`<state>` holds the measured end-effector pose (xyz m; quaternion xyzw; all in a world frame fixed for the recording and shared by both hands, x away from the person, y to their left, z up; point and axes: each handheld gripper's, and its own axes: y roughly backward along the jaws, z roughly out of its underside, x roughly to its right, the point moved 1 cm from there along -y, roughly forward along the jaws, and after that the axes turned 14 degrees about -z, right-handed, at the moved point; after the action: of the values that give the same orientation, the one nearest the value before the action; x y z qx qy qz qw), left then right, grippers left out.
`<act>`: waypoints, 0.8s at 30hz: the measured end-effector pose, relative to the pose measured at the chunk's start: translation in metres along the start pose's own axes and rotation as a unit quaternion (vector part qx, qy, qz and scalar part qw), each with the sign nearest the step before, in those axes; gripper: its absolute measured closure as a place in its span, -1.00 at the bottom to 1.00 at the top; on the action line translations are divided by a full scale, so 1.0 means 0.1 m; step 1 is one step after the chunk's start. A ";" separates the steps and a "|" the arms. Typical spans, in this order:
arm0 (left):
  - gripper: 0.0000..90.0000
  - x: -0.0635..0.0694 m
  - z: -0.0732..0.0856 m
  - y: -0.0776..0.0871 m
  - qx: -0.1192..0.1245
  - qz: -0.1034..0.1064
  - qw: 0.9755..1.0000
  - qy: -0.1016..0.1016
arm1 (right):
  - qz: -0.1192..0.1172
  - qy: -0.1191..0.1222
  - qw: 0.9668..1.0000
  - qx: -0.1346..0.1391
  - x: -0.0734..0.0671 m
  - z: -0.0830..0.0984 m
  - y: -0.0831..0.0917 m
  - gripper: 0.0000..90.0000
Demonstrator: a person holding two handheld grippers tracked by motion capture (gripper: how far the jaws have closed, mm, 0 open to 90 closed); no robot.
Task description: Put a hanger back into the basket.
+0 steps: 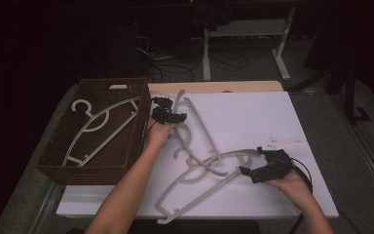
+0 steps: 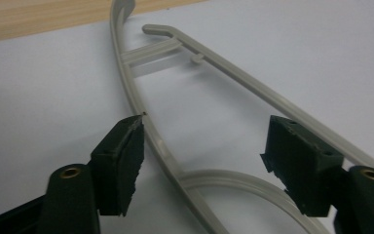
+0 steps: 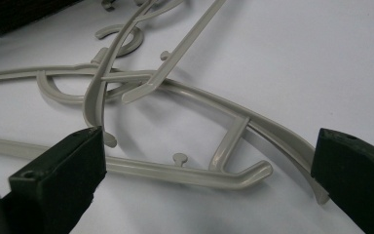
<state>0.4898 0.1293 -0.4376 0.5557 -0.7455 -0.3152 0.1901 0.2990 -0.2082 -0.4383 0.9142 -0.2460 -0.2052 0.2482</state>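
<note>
Two grey plastic hangers lie crossed on the white board (image 1: 253,117). My left gripper (image 1: 175,111) is low over the upper hanger (image 1: 200,126), close to the basket. Its jaws are open and straddle that hanger's curved arm (image 2: 131,87). The left pad (image 2: 121,161) is right beside the arm and the right pad stands apart from it. My right gripper (image 1: 252,161) is at the right end of the lower hanger (image 1: 199,187). It stands wide open, and the hanger's hooked end and bar (image 3: 151,168) lie between the jaws without contact. My left gripper (image 2: 204,156) and right gripper (image 3: 209,161) hold nothing.
A dark wicker basket (image 1: 92,170) at the left of the board holds one more grey hanger (image 1: 102,129). A wooden strip (image 1: 214,87) runs along the board's far edge. White desk legs and cables stand on the dark floor beyond.
</note>
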 end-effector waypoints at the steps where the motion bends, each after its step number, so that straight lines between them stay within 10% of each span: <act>1: -0.27 0.00 -0.01 -0.03 -0.003 -0.002 1.000 0.000 | 0.000 0.000 1.000 0.000 0.00 0.00 0.00 -1.00; 24: 0.46 -0.02 -0.02 -0.31 -0.072 -0.046 0.996 -0.034 | -0.003 0.000 1.000 -0.001 0.01 0.00 -0.01 -1.00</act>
<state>0.5138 0.1248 -0.4570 0.5633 -0.7006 -0.3950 0.1893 0.3003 -0.2074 -0.4389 0.9147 -0.2435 -0.2060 0.2481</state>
